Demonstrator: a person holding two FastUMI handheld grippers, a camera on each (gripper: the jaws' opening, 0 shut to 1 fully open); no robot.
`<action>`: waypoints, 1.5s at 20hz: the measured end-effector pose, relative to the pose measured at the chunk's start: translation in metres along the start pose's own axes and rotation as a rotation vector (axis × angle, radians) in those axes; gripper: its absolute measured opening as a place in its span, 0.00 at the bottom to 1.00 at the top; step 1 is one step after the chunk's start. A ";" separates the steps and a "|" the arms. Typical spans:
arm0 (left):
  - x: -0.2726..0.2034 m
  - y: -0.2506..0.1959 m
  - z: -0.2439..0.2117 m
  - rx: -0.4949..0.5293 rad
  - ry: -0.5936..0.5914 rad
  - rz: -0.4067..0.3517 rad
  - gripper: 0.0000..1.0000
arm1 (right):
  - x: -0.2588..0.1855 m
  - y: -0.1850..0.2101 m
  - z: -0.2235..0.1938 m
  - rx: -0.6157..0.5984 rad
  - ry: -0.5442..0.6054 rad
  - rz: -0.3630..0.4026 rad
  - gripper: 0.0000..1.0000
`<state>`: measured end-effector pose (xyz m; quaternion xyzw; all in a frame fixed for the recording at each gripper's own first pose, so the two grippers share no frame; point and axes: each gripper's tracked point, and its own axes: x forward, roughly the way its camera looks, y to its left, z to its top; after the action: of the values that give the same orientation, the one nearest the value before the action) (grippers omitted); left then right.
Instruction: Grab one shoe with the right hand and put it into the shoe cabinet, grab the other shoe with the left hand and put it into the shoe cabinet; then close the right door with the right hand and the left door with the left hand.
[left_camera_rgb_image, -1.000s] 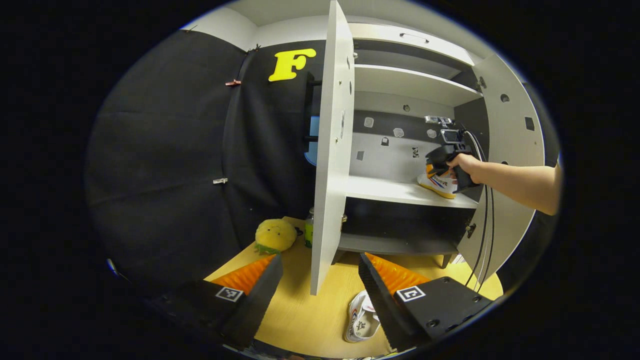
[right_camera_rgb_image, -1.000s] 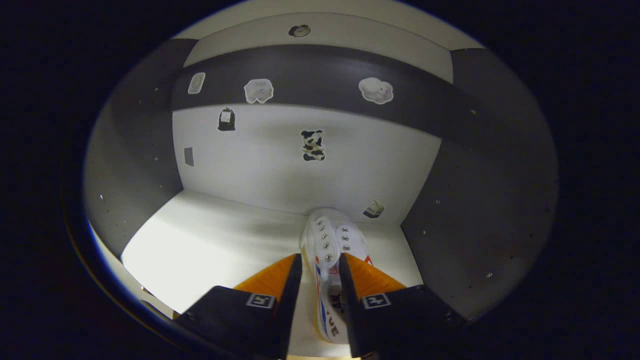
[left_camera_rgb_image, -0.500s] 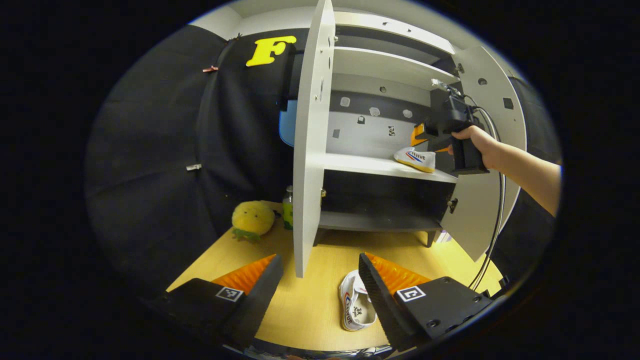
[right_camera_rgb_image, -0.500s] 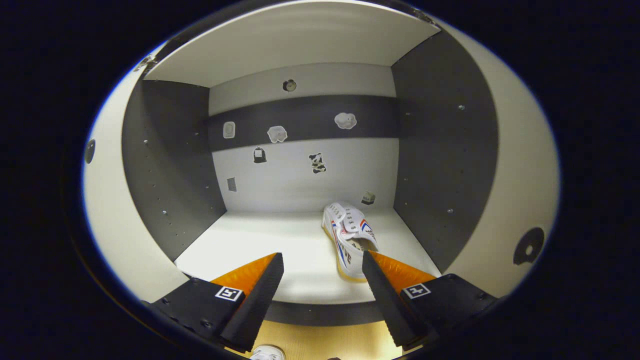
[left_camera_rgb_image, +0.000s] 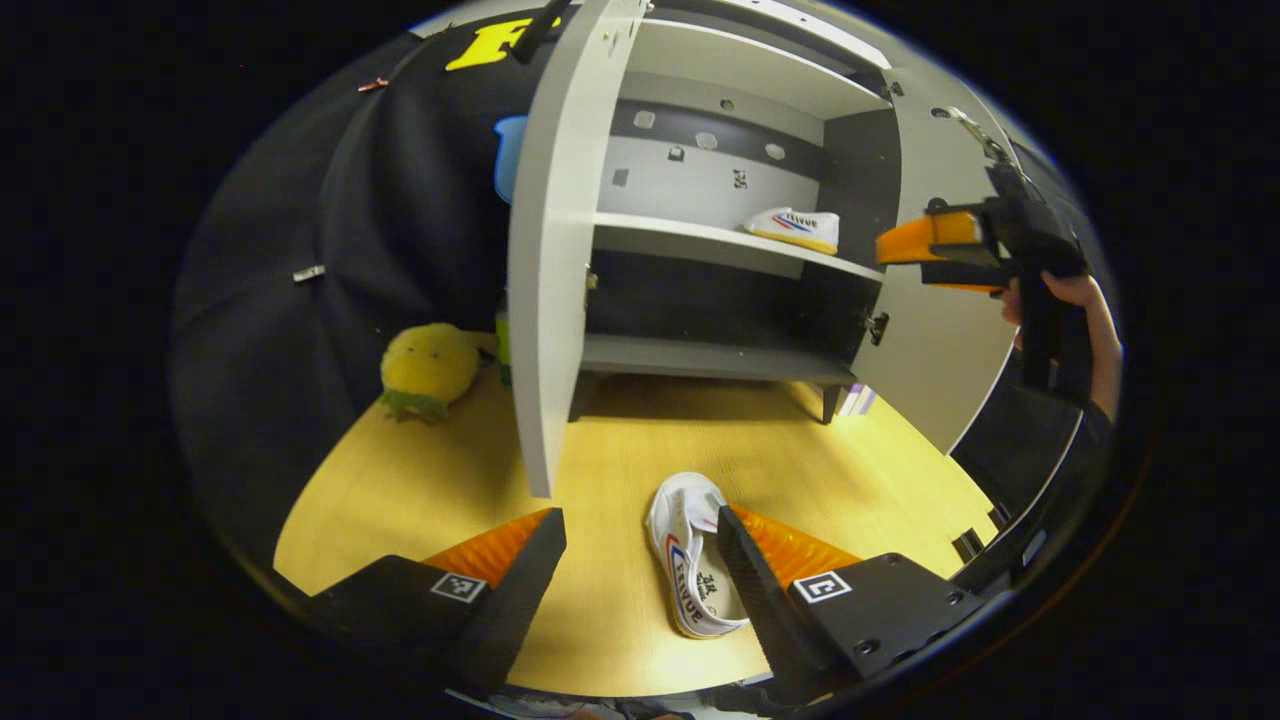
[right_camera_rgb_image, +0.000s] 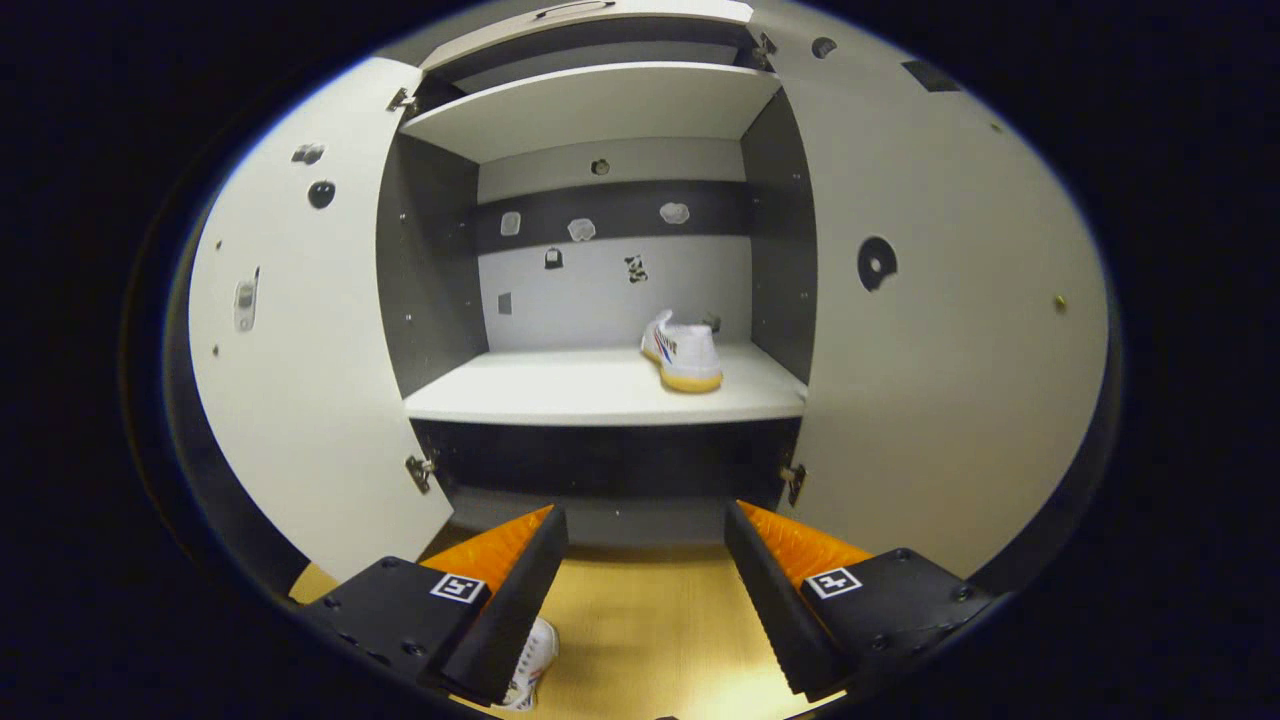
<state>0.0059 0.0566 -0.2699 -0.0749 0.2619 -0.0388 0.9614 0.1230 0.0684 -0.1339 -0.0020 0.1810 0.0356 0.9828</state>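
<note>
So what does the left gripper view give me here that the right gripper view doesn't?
Left gripper view alone: the plush toy on the floor, the right gripper held in a hand beside the right door, and the floor shoe whole, against the left gripper's right finger. Right gripper view alone: both open doors' inner faces square on, and its own open fingers. Both: the cabinet, the shelved shoe at the shelf's right end, and the wooden floor.
</note>
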 end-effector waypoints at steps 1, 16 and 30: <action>0.009 -0.004 -0.008 0.010 0.024 -0.018 0.95 | -0.012 -0.003 -0.019 0.006 0.031 -0.005 1.00; 0.123 -0.014 -0.088 0.225 0.228 0.011 0.84 | -0.117 -0.035 -0.153 0.049 0.249 -0.107 1.00; 0.142 0.002 -0.083 0.240 0.260 0.162 0.06 | -0.125 -0.065 -0.143 0.037 0.211 -0.086 1.00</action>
<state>0.0858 0.0317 -0.4121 0.0671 0.3828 -0.0013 0.9214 -0.0394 -0.0074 -0.2234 0.0044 0.2839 -0.0103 0.9588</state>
